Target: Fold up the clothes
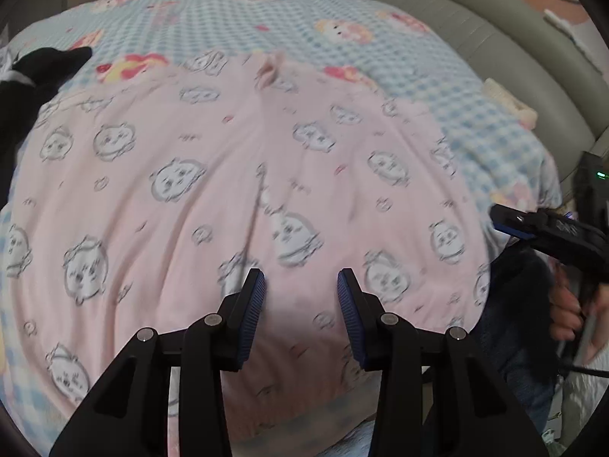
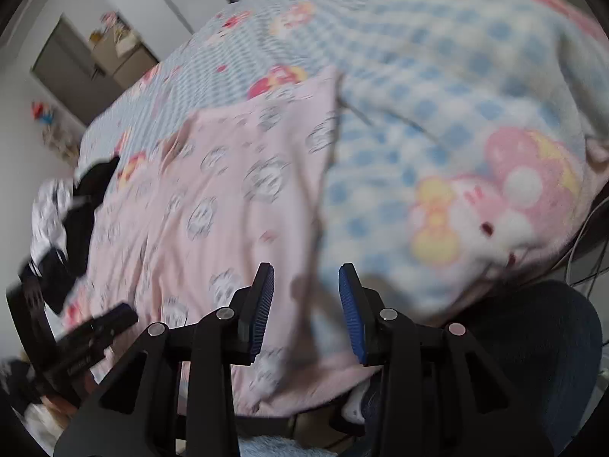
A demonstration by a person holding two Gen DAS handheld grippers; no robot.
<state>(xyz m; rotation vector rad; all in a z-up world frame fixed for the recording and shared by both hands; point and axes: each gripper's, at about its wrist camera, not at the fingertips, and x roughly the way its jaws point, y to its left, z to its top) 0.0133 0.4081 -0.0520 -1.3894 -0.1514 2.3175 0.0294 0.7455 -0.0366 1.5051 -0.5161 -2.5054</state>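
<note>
Blue-and-white checked bedding (image 1: pixel 380 61) with cartoon prints covers the bed that fills both wrist views, with a grey padded headboard (image 1: pixel 495 38) far ahead and to the right of the left gripper (image 1: pixel 301 285). Spread flat over that bedding, directly ahead of and beneath the left gripper's open fingers, lies the pink garment (image 1: pixel 228 175), printed with grey cartoon faces. From the right gripper (image 2: pixel 306 285) it sits ahead and to the left, its right-hand edge running just forward of the fingertips. Both tools stand with jaws apart and nothing between them.

I judge the pink cloth light, soft and limp: it will sag and drag rather than hold shape, and thin fabric may slip from a shallow pinch. Best holds look like the near hem or a corner, each gripper taking one, so the panel lifts evenly. Picking up the bedding along with it is the likely mistake, since both are soft and lie in contact.

Black clothing (image 1: pixel 34 72) lies far to the left of the left gripper, touching or overlapping the pink edge there, and could snag a fold. White patterned cloth (image 2: pixel 49 209) sits beside it.
</note>
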